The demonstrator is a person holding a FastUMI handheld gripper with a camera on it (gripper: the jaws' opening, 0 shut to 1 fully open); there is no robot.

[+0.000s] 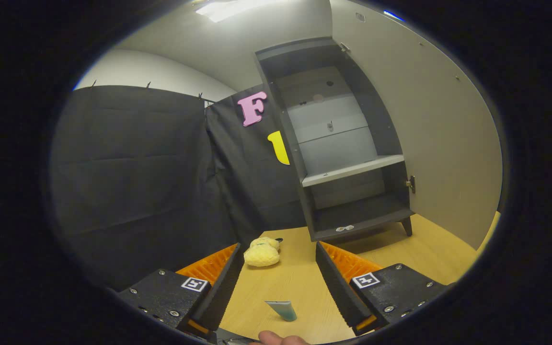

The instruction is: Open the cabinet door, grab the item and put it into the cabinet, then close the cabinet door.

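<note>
Item: a yellow plush toy (261,255) lies on the table, just ahead of the left finger's tip and slightly inside the gap between the two fingers; nothing holds it.
Item's make: soft, lumpy, in two rounded parts, with a small dark bit at its far end.
Gripper (278,254): jaws spread wide, with bare table between them; neither finger touches the toy or anything else.
Cabinet (348,143): stands upright on the table beyond the fingers, ahead of the right finger and well apart from the toy; dark frame, short legs.
Cabinet door (429,134): swung fully open to the right, its pale inner face turned this way, with two hinges showing on the cabinet's right edge.
Cabinet inside: a pale shelf (352,171) crosses it about midway; the compartment above it and the lower compartment hold nothing that can be made out.
Small tube (281,309): a pale, teal-tinted tube lies on the table between the fingers, nearer than the toy.
Fingertip (278,339): a person's fingertip shows at the near end, between the finger bases.
Table (295,278): light wood surface carrying the toy, tube and cabinet.
Booth wall (151,177): black cloth hangs left of the cabinet, behind the toy.
</note>
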